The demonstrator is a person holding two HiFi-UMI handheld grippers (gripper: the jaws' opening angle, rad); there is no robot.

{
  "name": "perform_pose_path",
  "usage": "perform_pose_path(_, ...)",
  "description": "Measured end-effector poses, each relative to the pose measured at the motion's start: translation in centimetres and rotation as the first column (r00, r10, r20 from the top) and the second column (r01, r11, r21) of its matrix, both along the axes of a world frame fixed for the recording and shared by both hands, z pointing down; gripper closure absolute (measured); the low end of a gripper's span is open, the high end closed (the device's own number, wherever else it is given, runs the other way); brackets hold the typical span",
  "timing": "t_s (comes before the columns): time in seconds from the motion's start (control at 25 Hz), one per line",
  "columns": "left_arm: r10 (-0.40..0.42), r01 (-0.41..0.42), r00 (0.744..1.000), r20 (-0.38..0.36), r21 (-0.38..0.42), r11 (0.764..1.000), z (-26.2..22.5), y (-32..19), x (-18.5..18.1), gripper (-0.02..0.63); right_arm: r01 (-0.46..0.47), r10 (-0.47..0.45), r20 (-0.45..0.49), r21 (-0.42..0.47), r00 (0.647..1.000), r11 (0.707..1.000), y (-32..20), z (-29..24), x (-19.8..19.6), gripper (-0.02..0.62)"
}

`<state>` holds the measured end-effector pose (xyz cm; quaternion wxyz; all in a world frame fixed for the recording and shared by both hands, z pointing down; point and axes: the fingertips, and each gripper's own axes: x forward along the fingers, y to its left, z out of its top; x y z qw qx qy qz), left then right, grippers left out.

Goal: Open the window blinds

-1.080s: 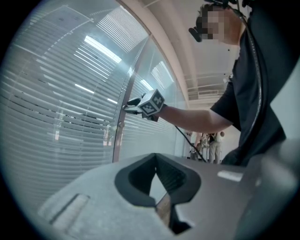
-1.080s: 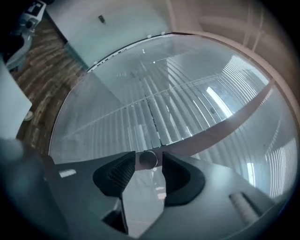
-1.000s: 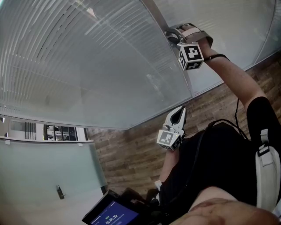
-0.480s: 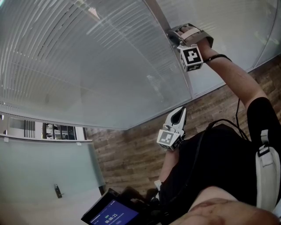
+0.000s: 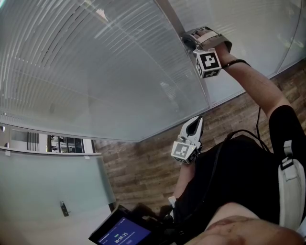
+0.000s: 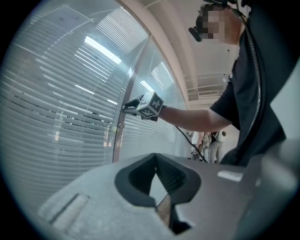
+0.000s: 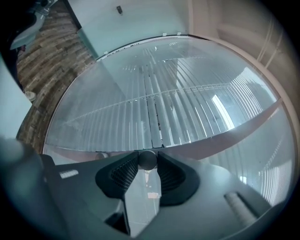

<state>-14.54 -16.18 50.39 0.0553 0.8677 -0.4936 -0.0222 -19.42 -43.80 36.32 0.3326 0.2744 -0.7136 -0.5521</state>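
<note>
Landmark: the grey metal frame post (image 5: 169, 14) between the two glass panes; every place below is given from it.
Task thing: the white horizontal-slat blinds (image 5: 95, 62) hung behind the glass on both sides of the post, their slats mostly lying shut with a few darker gaps.
Control: a small round grey knob (image 7: 148, 162) sat against the post, partway up it.
Right gripper: the right gripper (image 7: 147, 158) was raised to the post, and its jaws had just been closing. They now pinched the knob, which sat right at the fingertips between the ribbed pads.
Change: against the pictures from a second before, the arm had not travelled along the post. Only the jaws had drawn in, and the marker cube sat turned a little.
Left gripper: the left gripper (image 5: 195, 122) hung well below the post's lower end, close to the person's body, its jaws pressed together on nothing.
Meaning for the task: the grasp on the control looked made, but the slats showed no tilt yet, so the opening itself had not begun.
Next need: probably a steady twist of the knob.
Risk: the hold was only at the fingertips, so the knob might slip as it turned.
</note>
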Motion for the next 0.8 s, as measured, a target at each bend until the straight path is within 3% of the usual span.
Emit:
perform_pose_path(0.32, 0.002, -0.002, 1.0, -0.006, -0.016, 1.0, -0.3, 0.1, -0.1, 0.608, -0.013, 0.04, 0.18, -0.149, 0.983, 0.989, -0.2, -0.7, -0.1, 0.466)
perform_pose_path(0.8, -0.003, 0.002, 0.999, -0.035, -0.007, 1.0, 0.1, 0.1, -0.2, 0.607, 0.03, 0.13, 0.441, -0.338, 0.888, 0.941, -0.4, -1.6, 0.4, 0.465)
